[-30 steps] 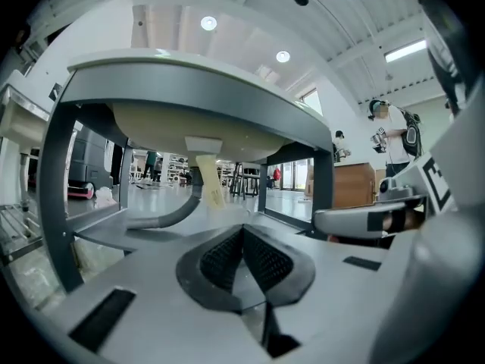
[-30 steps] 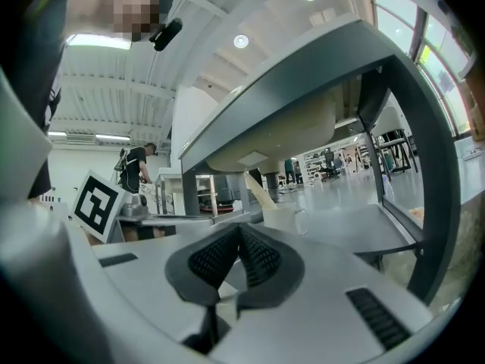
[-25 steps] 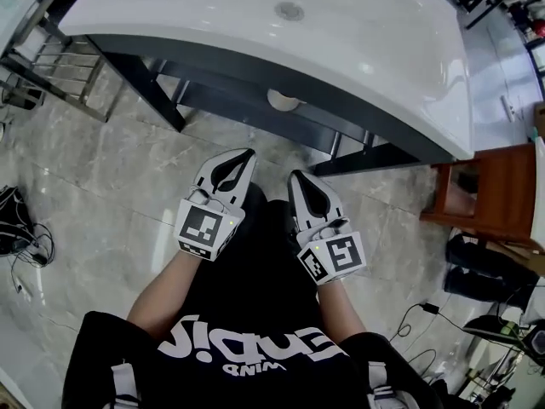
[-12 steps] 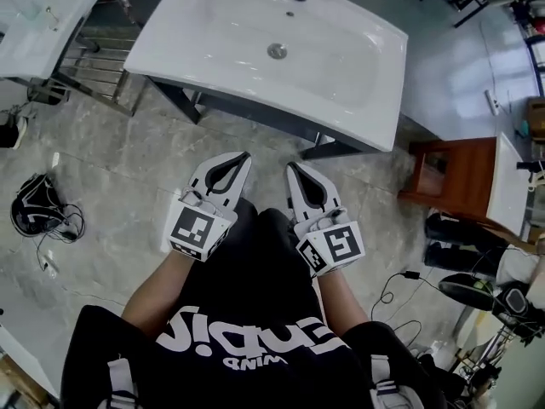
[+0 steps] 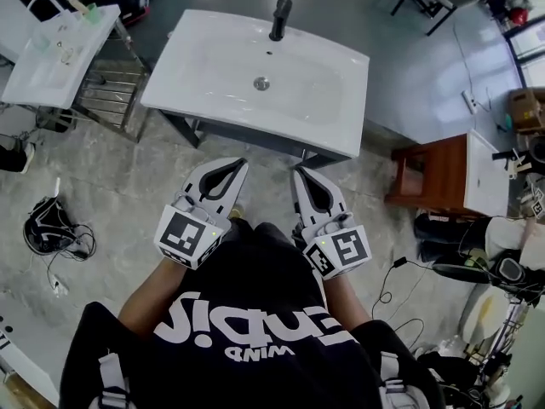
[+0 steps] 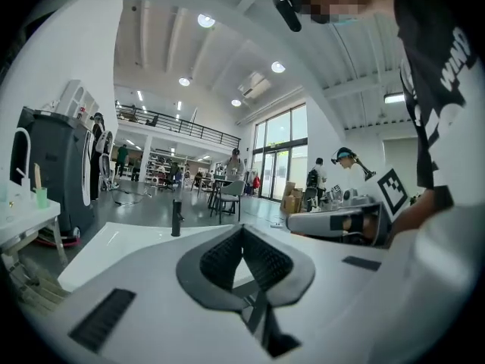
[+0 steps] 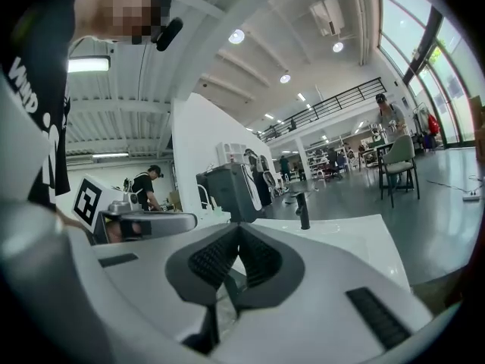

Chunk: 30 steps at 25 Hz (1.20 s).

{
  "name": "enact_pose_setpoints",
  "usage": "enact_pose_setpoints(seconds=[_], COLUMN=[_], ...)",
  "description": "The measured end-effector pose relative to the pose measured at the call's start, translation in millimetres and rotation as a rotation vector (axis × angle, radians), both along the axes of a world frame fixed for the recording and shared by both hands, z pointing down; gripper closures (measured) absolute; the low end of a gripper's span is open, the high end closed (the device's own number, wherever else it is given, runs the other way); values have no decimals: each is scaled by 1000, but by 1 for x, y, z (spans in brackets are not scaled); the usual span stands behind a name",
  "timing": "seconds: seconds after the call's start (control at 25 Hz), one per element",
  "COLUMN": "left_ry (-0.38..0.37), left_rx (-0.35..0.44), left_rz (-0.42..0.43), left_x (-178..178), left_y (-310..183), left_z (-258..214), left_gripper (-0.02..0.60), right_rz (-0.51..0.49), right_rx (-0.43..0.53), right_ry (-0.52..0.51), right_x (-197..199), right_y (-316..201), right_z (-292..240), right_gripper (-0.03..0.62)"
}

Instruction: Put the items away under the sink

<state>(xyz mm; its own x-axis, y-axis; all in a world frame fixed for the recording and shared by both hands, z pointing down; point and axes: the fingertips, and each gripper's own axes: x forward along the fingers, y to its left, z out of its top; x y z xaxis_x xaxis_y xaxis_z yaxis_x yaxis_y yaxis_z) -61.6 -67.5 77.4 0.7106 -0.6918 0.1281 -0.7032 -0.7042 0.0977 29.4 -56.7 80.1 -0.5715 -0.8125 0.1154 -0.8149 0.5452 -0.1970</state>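
Count by kind, seen from above
Two grippers, the left gripper (image 5: 239, 164) and the right gripper (image 5: 297, 174); two white sinks, the large sink (image 5: 200, 62) and the small sink (image 5: 53, 58); one black faucet (image 5: 279, 17); one wooden cabinet (image 5: 436, 175).

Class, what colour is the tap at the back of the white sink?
Black; the tall cylindrical tap shows best in the head view.

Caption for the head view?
Standing before the white sink and black faucet, left gripper and right gripper side by side, jaws shut, empty.
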Motion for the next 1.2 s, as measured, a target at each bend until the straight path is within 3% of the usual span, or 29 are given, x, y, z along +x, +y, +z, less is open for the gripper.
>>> enact_pose_setpoints(seconds=[0.52,1.2], left_ry=[-1,22], left_rx=[43,53], left_rz=[-19,-52], left_x=[19,28], left_y=[-15,-33], left_z=[-28,-27], left_gripper=[561,561], right_rz=[25,-7], right_rx=[66,91], right_ry=[-9,-12], right_x=[44,50], right_y=[-14,-30], right_z=[-24,-26], right_gripper=[576,576])
